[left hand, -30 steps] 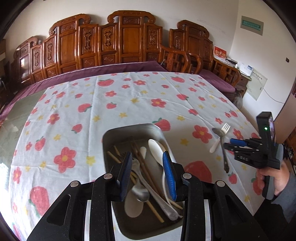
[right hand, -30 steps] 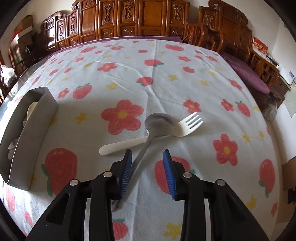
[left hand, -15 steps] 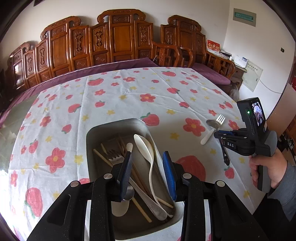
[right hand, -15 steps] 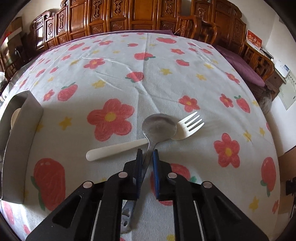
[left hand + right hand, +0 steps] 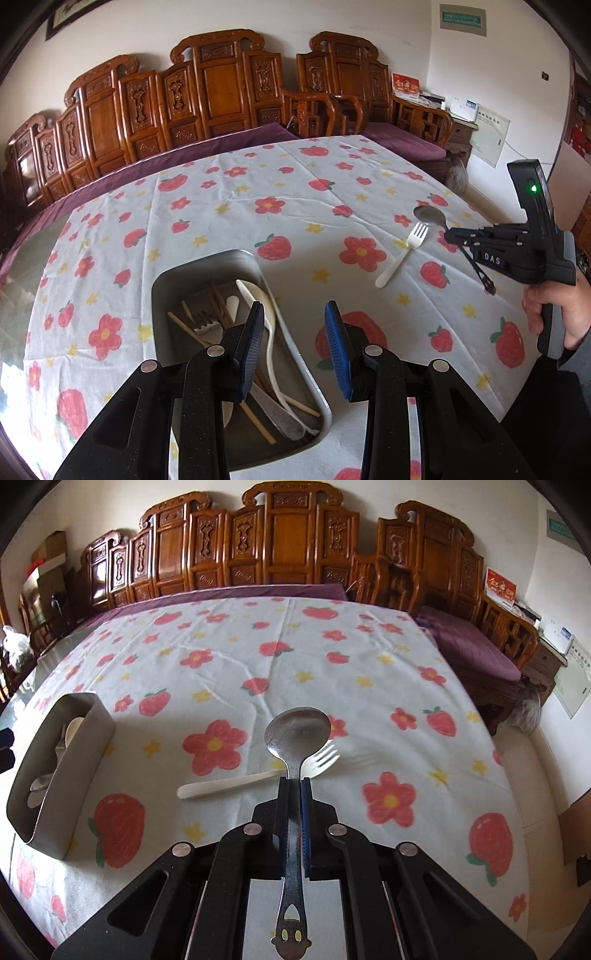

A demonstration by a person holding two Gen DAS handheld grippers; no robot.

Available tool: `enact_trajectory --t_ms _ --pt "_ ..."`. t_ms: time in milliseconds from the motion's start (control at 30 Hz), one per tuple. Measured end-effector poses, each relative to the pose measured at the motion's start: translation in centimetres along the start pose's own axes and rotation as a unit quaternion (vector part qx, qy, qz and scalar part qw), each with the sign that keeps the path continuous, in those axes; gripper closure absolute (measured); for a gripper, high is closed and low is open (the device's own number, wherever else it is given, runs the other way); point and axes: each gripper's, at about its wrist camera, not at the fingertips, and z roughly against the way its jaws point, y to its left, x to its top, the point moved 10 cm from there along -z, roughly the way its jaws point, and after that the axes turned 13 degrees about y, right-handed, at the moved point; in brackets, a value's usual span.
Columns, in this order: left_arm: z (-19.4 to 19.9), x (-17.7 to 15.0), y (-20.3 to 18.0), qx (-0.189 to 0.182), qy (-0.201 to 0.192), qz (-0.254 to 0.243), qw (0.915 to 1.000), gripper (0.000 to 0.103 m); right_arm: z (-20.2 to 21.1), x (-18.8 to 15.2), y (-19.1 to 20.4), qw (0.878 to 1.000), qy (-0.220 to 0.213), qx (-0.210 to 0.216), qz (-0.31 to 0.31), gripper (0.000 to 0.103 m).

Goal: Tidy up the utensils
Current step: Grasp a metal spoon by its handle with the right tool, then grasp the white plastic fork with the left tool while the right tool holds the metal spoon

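Right hand-held gripper (image 5: 294, 786) clamped on spoon (image 5: 297, 734) handle, spoon held clear above tabletop (image 5: 369, 657), white fork (image 5: 255, 779) lying below near right edge, left hand-held gripper (image 5: 294, 345) part open and empty over tray (image 5: 207, 266) near front edge, open cloth between tray and fork.

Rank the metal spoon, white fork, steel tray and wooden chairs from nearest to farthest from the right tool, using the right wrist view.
1. Metal spoon, clamped in the right tool.
2. White fork, on the cloth just beyond.
3. Steel tray, far left.
4. Wooden chairs, along the back wall.
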Motion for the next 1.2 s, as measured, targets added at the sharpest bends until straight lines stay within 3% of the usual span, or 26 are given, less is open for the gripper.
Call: enact_trajectory --t_ms 233,467,933,1200 --pt "-0.9 1.1 -2.8 -0.021 0.019 -0.026 0.9993 0.071 -1.4 0.2 -3.9 1.000 -0.008 -0.013 -0.023 0.096" --pt "-4.6 3.5 -6.0 -0.036 0.049 -0.052 0.9968 0.071 -3.7 -0.5 -6.4 0.999 0.006 -0.023 -0.034 0.096" --pt "-14.2 7.4 -13.5 -0.082 0.119 -0.090 0.9854 0.072 -4.5 -0.4 -8.5 0.997 0.006 0.004 -0.074 0.096" --pt "-17.6 8.2 -15.7 -0.073 0.145 -0.100 0.9816 0.078 -4.3 -0.2 -8.6 0.997 0.002 0.003 -0.072 0.096"
